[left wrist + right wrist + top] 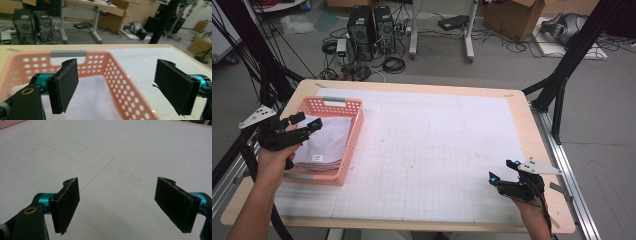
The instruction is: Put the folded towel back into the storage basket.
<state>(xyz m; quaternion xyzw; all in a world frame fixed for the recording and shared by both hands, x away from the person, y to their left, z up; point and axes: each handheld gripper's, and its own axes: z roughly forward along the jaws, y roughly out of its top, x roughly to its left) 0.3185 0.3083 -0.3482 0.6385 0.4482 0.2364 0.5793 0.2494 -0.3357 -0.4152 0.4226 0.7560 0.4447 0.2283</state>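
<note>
Two hand-held grippers are at work over the worktop [422, 150], and the job in hand centres on the pink basket [354, 131] at the left of the high view, where a folded white cloth [324, 142] lies inside, filling most of the basket's floor. The cloth looks settled in place, so the step now seems to be letting go and drawing clear.

To do that well, the left hand-held gripper [309, 123] should come away straight up and back over the near left wall, with its jaws kept wide so neither pad drags a fold of cloth along or catches the perforated rim. A slow lift matters most: the basket is light and could slide or tip if a jaw hooks its wall.

The left hand-held gripper hovers above the basket's left side in the high view. In the left gripper view [115, 85] its jaws stand wide apart with nothing between them; one pad hangs over the cloth and the other over the bare worktop, with the basket's near wall running up between them, and neither touches anything that I can see.

The right hand-held gripper [503, 171] sits at the lower right of the high view, well apart from the basket. The right gripper view [116, 205] shows it equally wide, empty, above the gridded white sheet [105, 150].
</note>
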